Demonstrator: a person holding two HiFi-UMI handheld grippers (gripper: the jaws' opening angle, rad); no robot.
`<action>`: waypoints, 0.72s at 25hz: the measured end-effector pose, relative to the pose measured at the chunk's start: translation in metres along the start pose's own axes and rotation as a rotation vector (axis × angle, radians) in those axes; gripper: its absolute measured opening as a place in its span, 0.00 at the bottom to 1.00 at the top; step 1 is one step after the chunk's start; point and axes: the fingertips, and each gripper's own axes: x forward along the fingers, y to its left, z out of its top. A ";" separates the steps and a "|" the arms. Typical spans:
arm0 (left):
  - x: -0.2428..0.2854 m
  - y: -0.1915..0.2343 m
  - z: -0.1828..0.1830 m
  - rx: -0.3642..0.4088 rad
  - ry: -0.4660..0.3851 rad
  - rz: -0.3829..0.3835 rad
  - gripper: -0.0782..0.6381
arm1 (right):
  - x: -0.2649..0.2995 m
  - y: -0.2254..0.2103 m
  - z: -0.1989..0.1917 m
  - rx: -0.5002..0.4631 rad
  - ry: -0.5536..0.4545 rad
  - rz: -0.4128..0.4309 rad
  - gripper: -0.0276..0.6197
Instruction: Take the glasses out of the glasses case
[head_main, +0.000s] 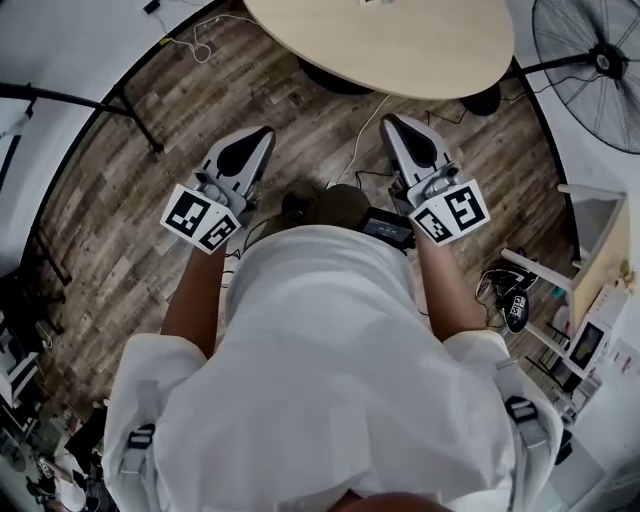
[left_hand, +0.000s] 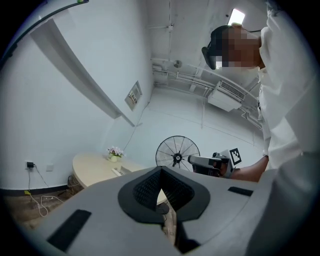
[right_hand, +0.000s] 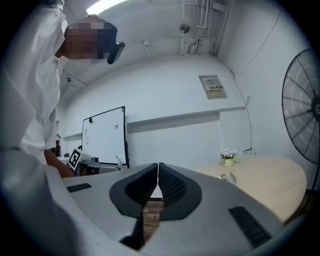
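Both grippers are held level in front of the person, above the wooden floor (head_main: 150, 180), and point toward the round table (head_main: 400, 50). The left gripper (head_main: 264, 131) has its jaws pressed together with nothing between them, and so does the right gripper (head_main: 392, 120). A small pale object (left_hand: 118, 171) lies on the tabletop just beside a flower pot (left_hand: 115, 153), well apart from both grippers. It is too small to tell whether it is the glasses case or which way its long axis runs. A standing fan (head_main: 590, 60) is beyond the table.

Fan (head_main: 601, 61) partly beyond right edge
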 end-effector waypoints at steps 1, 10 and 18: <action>0.004 0.004 0.004 0.009 -0.004 -0.007 0.13 | 0.001 -0.004 0.002 -0.002 -0.003 -0.012 0.08; 0.033 0.038 0.023 0.011 -0.011 -0.053 0.13 | 0.008 -0.035 0.011 -0.012 -0.010 -0.066 0.08; 0.077 0.069 0.026 0.022 0.027 -0.069 0.13 | 0.039 -0.088 0.001 0.027 -0.023 -0.082 0.08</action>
